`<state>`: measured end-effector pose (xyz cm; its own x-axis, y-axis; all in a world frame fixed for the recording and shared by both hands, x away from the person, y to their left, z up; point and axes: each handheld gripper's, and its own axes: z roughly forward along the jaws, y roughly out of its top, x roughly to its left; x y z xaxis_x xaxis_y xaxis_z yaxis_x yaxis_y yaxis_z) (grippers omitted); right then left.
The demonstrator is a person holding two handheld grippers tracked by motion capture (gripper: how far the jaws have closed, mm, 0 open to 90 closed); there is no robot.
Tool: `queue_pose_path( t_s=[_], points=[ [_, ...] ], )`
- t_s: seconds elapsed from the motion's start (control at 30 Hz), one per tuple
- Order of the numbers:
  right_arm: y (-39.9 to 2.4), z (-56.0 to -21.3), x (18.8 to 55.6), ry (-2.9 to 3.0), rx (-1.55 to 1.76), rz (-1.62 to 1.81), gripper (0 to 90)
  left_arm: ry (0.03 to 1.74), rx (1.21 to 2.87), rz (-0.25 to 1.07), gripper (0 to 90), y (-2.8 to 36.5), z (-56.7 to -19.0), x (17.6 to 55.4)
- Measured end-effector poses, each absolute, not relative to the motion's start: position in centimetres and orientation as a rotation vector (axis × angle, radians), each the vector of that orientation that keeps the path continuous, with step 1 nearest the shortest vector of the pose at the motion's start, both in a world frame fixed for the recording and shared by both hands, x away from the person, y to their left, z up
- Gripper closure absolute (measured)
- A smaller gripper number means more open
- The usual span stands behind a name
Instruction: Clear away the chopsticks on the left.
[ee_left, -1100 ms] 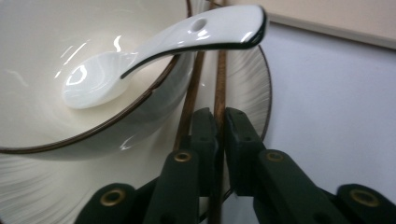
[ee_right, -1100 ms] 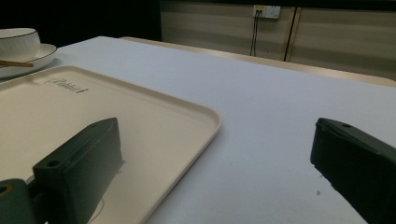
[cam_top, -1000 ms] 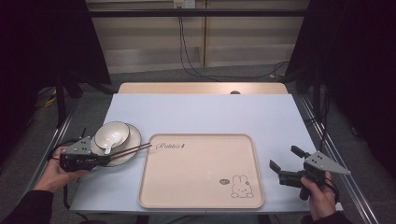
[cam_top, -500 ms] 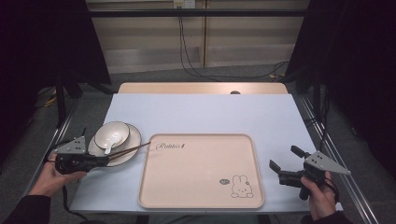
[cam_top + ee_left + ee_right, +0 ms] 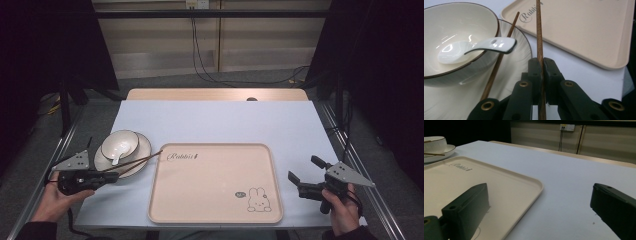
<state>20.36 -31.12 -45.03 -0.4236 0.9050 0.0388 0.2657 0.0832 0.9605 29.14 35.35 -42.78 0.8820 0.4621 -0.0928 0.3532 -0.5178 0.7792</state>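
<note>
**One chopstick lifted, one left on the plate**

Take the tray (image 5: 215, 182) as your landmark: a broad, smooth beige rectangle with rounded corners, a raised rim and a small rabbit print. Left of it, your left gripper (image 5: 102, 176) has drawn back and outward from the plate (image 5: 141, 156) since a second ago, jaws pressed together on one chopstick (image 5: 539, 37). That thin brown wooden stick now points over the tray's near-left corner, so you likely have it free to carry across. The second chopstick (image 5: 499, 62) lies on the glossy, dark-rimmed plate, leaning against the bowl (image 5: 456, 32). In the bowl rests a shiny white ceramic spoon (image 5: 477, 47). Right of the tray, your right gripper (image 5: 304, 175) has kept its place, jaws spread and holding nothing.
</note>
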Motion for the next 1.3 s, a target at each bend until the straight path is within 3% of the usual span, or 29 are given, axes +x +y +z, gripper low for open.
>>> queue_pose_path(
  t_s=[1.3],
  points=[
    [-30.9, -45.0, 20.5, 1.765, 1.145, 1.368, 1.7, 1.022, 1.952, 0.169, 85.3, 26.6, -42.0, 23.5]
  ],
)
